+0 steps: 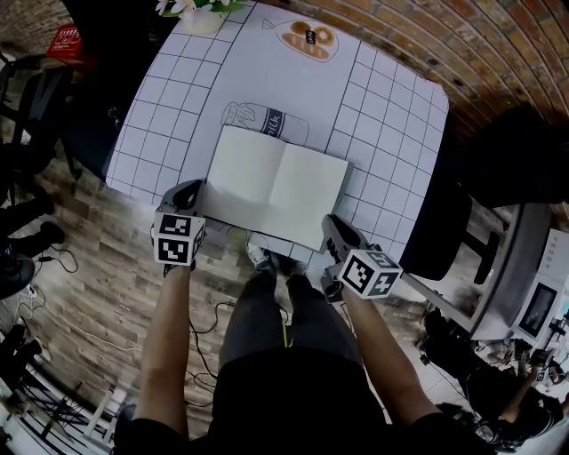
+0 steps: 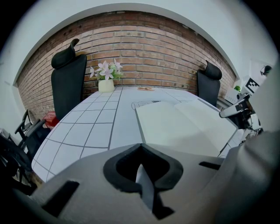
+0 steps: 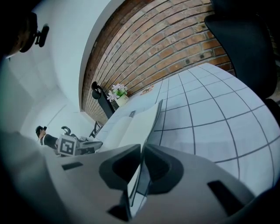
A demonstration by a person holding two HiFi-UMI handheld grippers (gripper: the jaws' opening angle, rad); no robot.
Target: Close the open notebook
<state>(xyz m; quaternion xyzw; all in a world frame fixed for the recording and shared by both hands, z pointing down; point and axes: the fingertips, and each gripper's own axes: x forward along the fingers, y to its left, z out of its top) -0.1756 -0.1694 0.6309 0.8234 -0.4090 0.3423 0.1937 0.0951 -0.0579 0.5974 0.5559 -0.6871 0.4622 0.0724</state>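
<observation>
The open notebook [image 1: 276, 187] lies flat with blank white pages on the gridded white table [image 1: 169, 107]. My left gripper [image 1: 197, 189] is at its near left corner. In the left gripper view the jaws [image 2: 141, 146] are closed with a thin white sheet edge between them, and the notebook [image 2: 183, 127] spreads out ahead. My right gripper [image 1: 332, 222] is at the near right corner. In the right gripper view it [image 3: 142, 148] is shut on the edge of the right-hand cover, and the notebook [image 3: 131, 127] stands tilted up off the table there.
A pot of flowers [image 1: 200, 13] stands at the table's far edge. Milk [image 1: 267, 120] and bread [image 1: 307, 37] drawings are printed on the cloth. Black chairs [image 2: 68, 78] [image 2: 209, 85] stand beyond the table, another chair [image 1: 520, 155] at its right. The person's legs are below the near edge.
</observation>
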